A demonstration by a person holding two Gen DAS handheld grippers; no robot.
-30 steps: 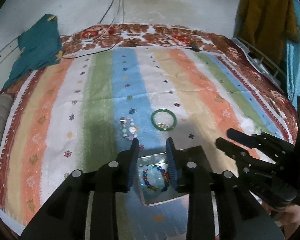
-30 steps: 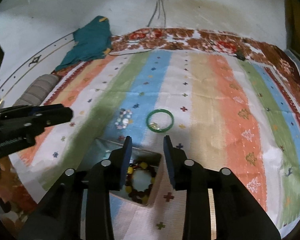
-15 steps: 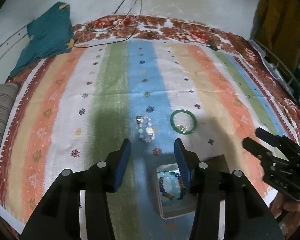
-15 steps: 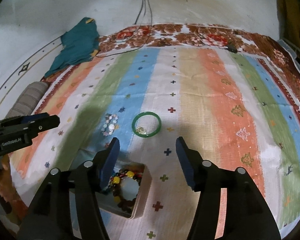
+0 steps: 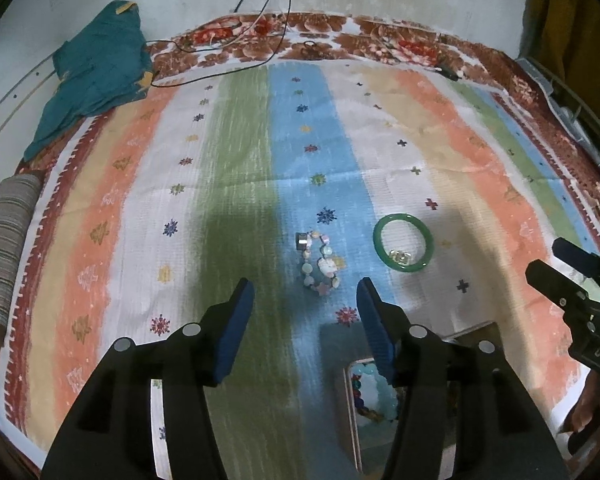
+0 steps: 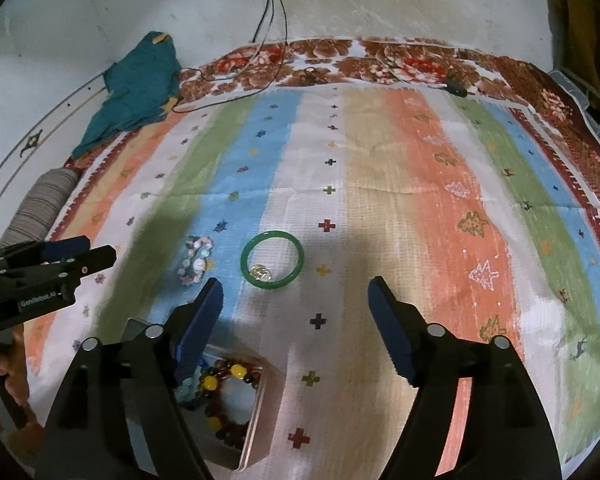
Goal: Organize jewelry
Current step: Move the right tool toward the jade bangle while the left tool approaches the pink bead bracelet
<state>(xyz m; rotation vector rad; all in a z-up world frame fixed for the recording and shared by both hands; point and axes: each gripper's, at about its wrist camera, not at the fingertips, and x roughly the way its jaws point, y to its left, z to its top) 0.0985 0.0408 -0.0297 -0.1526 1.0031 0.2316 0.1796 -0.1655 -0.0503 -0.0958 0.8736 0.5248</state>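
A pastel bead bracelet lies on the striped cloth just ahead of my left gripper, which is open and empty. It also shows in the right wrist view. A green bangle with a small gold ring inside it lies to the right; the bangle also sits ahead of my right gripper, which is open wide and empty. A clear box holding beaded bracelets sits low, under the right gripper's left finger; it also shows in the left wrist view.
A teal cloth lies at the far left corner. Black cables run across the far floral edge. A striped roll lies at the left edge. The striped cloth covers the surface.
Both grippers have opened wider and drawn back from the box. The left gripper has shifted left toward the pastel bracelet; the box now sits lower in both views.
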